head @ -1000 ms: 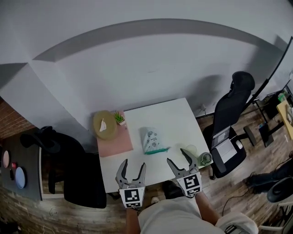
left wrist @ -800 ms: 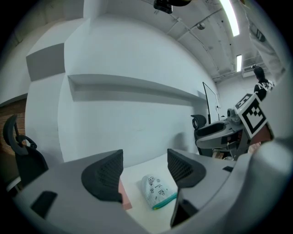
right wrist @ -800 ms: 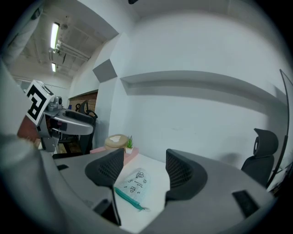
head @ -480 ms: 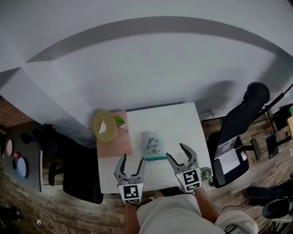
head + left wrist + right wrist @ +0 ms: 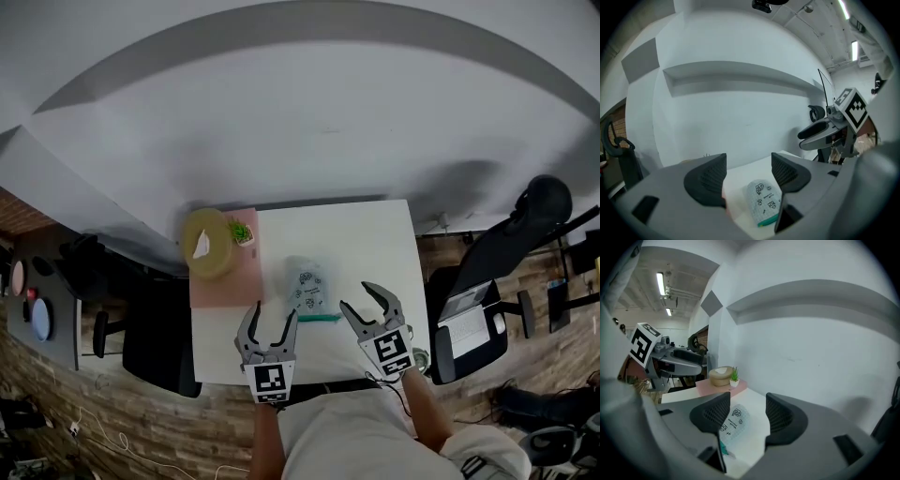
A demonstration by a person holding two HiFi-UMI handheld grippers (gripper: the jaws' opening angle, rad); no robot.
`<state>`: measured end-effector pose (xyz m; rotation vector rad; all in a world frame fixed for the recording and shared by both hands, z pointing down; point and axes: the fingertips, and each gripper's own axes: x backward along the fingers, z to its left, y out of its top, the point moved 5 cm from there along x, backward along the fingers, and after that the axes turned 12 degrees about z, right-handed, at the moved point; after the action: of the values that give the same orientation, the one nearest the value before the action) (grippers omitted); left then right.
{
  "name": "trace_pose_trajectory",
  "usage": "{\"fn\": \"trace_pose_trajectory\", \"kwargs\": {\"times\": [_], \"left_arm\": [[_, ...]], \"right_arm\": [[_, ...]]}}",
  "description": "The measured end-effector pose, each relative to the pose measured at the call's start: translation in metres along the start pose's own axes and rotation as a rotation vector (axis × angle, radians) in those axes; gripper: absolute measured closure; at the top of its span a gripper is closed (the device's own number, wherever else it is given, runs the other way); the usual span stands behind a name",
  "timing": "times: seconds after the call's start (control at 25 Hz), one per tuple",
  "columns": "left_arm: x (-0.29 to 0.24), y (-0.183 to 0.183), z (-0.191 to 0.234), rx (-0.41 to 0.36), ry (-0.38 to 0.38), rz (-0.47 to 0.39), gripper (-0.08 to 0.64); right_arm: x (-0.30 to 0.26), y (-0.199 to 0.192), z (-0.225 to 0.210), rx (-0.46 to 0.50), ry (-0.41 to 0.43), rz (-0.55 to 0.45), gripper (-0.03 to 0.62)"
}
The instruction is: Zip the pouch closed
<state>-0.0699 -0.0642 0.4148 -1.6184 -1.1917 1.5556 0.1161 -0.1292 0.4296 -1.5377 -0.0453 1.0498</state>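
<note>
Head view looks steeply down; both gripper views closely share the pouch [image 5: 307,289].

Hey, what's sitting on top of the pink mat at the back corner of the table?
A round tan container with something white on top, and a small potted plant beside it. The pink mat beneath them is hidden, as is the container's inside.

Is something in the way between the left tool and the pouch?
No, nothing visible. The pouch lies alone on the white table, with only bare tabletop between it and the open left tool. The little plant sits aside on the pink mat.
</note>
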Motion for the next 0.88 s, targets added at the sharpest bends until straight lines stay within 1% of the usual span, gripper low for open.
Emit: {"fn": "trace_pose_trajectory", "kwargs": {"times": [0.12, 0.2, 0.48, 0.68, 0.8, 0.88], "left_arm": [[-0.010, -0.014, -0.007, 0.005, -0.030, 0.034, 0.267], [-0.016, -0.024, -0.011, 0.009, -0.057, 0.054, 0.270], [-0.045, -0.055, -0.030, 0.017, -0.185, 0.117, 0.305], [-0.059, -0.083, -0.056, 0.026, -0.282, 0.176, 0.330], [-0.065, -0.105, -0.072, 0.046, -0.334, 0.229, 0.348], [-0.069, -0.113, -0.079, 0.049, -0.361, 0.246, 0.361]], "right_arm": [[-0.010, -0.009, -0.002, 0.024, 0.029, 0.044, 0.362], [-0.017, -0.016, -0.001, 0.057, 0.052, 0.087, 0.372], [-0.044, -0.048, 0.010, 0.222, 0.137, 0.298, 0.395], [-0.056, -0.072, 0.018, 0.290, 0.206, 0.407, 0.417], [-0.063, -0.085, 0.023, 0.359, 0.257, 0.466, 0.421], [-0.069, -0.094, 0.028, 0.415, 0.300, 0.512, 0.425]]}}
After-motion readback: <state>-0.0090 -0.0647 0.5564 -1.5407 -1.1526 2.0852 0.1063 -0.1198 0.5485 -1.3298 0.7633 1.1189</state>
